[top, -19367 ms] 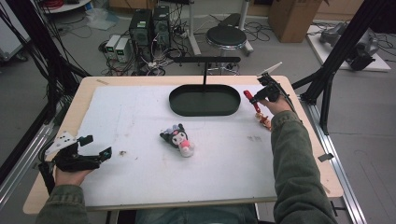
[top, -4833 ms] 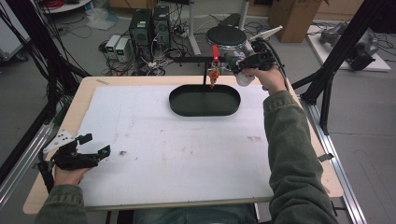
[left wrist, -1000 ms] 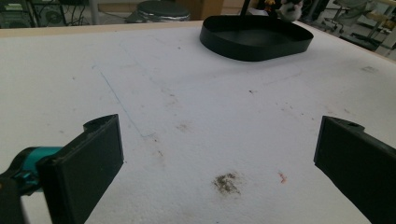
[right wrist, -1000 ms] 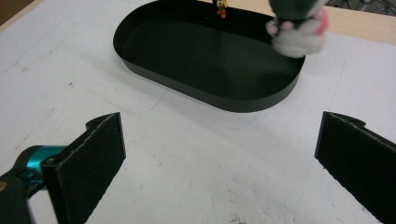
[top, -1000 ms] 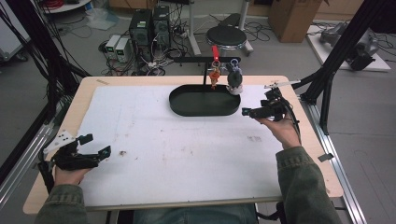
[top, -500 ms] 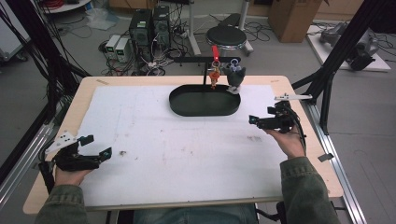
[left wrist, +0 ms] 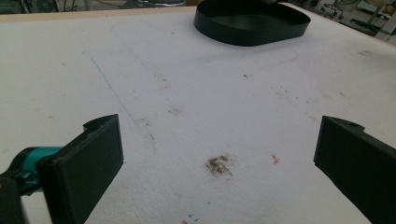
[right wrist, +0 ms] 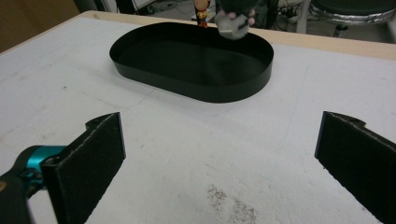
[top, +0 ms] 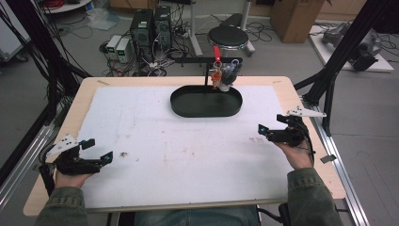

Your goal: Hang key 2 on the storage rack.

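Observation:
A black oval tray rests at the far middle of the white table cover. Behind it rises a black stand with a crossbar, and from the bar hang a red keychain and a small grey-and-black plush toy, above the tray's far edge. My right gripper stands open at the right side of the table, pointing toward the tray, nothing between its jaws. My left gripper rests open at the front left, also holding nothing.
The white cover carries faint smudges and a small dark stain. Black frame posts rise beside the table's right edge. On the floor beyond the table are computer cases and a stool.
The plush toy went from the table up to the stand's bar. In the last second my right gripper has drawn back from the stand toward the table's right side. The left gripper stayed put.

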Motion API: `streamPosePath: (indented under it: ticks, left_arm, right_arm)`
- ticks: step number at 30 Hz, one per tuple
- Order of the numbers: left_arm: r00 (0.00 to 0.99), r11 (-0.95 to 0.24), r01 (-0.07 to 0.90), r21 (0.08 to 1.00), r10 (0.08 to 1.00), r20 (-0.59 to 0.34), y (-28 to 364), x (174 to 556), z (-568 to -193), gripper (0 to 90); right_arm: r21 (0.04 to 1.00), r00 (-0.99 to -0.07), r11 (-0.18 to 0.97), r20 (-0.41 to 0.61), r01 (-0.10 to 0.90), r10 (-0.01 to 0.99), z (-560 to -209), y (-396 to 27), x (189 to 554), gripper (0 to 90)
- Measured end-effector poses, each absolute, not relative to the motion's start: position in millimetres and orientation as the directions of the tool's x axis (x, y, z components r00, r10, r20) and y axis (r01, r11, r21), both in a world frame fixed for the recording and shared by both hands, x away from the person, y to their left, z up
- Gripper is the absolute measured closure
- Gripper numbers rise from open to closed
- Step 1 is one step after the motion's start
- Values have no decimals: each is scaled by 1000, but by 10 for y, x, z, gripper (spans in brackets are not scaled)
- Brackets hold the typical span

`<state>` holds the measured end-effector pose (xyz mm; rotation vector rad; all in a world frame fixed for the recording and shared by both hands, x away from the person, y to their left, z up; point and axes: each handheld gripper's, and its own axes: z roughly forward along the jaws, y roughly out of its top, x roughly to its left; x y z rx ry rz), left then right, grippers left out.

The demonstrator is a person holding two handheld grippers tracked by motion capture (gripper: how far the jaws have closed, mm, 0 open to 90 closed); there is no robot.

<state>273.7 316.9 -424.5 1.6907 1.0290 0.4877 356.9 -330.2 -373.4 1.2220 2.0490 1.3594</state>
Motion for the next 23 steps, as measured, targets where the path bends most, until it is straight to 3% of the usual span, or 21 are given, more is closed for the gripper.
streamPosePath:
  ticks: [6,14,23]
  left_arm:
    - [548,-82,398,914,820,-165,3165,2704,-4254,18]
    - [546,-84,404,911,821,-167,3162,2686,-4261,18]
    - [548,-89,408,909,820,-166,3160,2694,-4266,18]
  right_arm:
    - [901,-563,140,129,410,816,-3876,-3373,3435,6]
    - [892,-547,129,147,434,824,-4085,-3484,3290,7]
    - [891,-528,112,157,441,835,-4090,-3525,3275,6]
